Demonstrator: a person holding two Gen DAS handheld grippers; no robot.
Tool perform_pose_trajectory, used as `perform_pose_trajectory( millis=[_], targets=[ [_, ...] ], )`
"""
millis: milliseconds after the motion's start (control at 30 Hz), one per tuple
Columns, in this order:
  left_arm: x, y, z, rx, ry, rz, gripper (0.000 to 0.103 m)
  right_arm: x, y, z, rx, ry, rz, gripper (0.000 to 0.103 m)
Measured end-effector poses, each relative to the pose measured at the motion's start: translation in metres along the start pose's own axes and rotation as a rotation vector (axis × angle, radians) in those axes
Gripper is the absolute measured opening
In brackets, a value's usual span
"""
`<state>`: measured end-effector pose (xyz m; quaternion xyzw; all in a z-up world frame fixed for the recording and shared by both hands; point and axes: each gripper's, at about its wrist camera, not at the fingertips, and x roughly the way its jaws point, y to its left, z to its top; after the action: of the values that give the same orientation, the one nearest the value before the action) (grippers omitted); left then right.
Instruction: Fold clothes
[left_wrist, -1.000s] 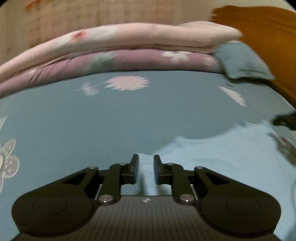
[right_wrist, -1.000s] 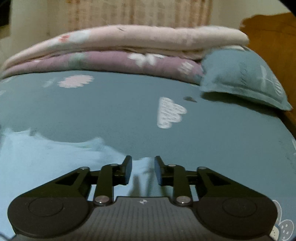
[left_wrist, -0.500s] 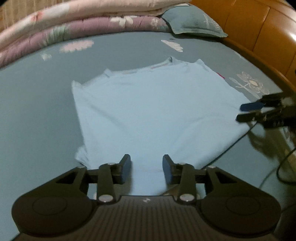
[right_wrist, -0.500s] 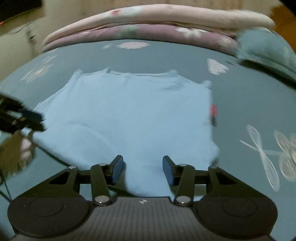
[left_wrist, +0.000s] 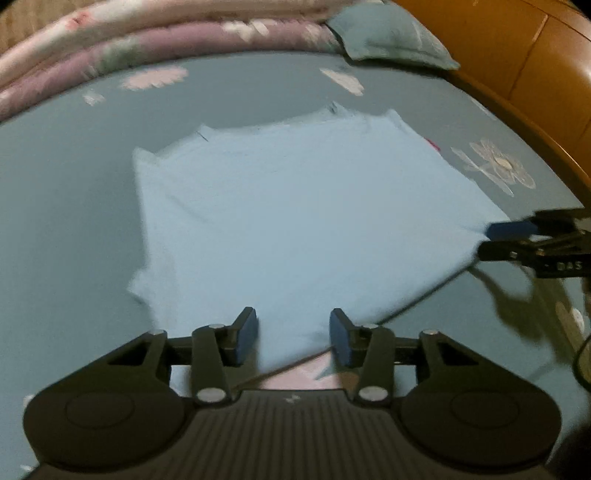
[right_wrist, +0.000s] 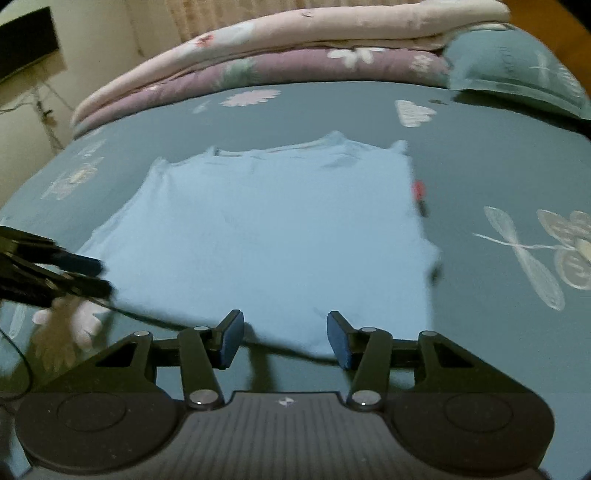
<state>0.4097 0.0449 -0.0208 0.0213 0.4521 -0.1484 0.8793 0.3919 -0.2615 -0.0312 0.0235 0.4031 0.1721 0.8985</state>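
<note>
Light blue shirt (left_wrist: 295, 221) lies flat in the middle of the bed (left_wrist: 66, 206), on the teal flower-print sheet, collar end pointing away toward the stacked quilts (right_wrist: 295, 40). It looks already folded into a rough rectangle, sleeves not showing; a small red tag (right_wrist: 418, 189) pokes out at its right edge.

Left gripper (left_wrist: 293, 338): jaws wide apart, nothing between them, hanging just above the near left corner of the shirt's hem. A bit of pink fabric (left_wrist: 306, 376) shows under the lifted hem right below the jaws; can't tell what it is.

Right gripper (right_wrist: 284, 339): jaws also spread, nothing held, over the near right part of the hem. From the left wrist view its fingertips sit right at the shirt's right corner; contact with the cloth can't be told, edge is motion-blurred.

Far side: pink quilt on top of a mauve one, teal pillow (right_wrist: 517, 70) beside them on the right. Wooden headboard (left_wrist: 517, 55) runs along the right of the bed. A dark cable (right_wrist: 14, 362) trails at lower left in the right wrist view.
</note>
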Motion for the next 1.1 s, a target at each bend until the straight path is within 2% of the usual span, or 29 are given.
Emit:
perform_pose_trajectory(
  millis=[67,133,267,433,600,733,833,900,933,1000,1100],
  targets=[
    [-0.008,0.006,0.004,-0.018,-0.028,0.015,0.045,-0.003,0.002,0.003,0.005,-0.012,0.011,0.058],
    [-0.004,0.011,0.005,-0.082,-0.023,0.011,0.046,-0.002,0.005,0.005,0.015,-0.008,0.019,0.060],
    [0.020,0.018,-0.011,-0.158,0.065,0.063,0.048,0.001,0.013,0.009,0.033,-0.002,0.037,0.068],
    [-0.006,0.028,-0.020,-0.190,0.027,0.108,0.050,0.004,0.022,0.014,0.056,0.006,0.059,0.069],
    [-0.019,0.034,-0.012,-0.169,-0.038,0.079,0.054,0.006,0.031,0.018,0.079,0.014,0.080,0.070],
    [-0.013,0.029,-0.001,-0.132,-0.078,0.047,0.055,0.011,0.053,0.027,0.026,0.007,0.138,0.074],
    [0.001,0.024,0.000,-0.127,-0.048,0.011,0.055,0.022,0.068,0.028,-0.022,0.037,0.147,0.074],
    [0.012,0.024,-0.003,-0.132,-0.013,0.002,0.057,0.029,0.070,0.023,-0.019,0.063,0.140,0.075],
    [0.015,0.025,-0.005,-0.143,0.008,0.001,0.062,0.033,0.069,0.021,-0.009,0.080,0.135,0.076],
    [0.023,0.027,-0.010,-0.164,0.048,0.000,0.063,0.036,0.066,0.019,0.015,0.103,0.124,0.076],
    [0.013,0.029,-0.004,-0.187,0.033,0.001,0.064,0.032,0.063,0.028,0.054,0.086,0.133,0.077]
  ],
)
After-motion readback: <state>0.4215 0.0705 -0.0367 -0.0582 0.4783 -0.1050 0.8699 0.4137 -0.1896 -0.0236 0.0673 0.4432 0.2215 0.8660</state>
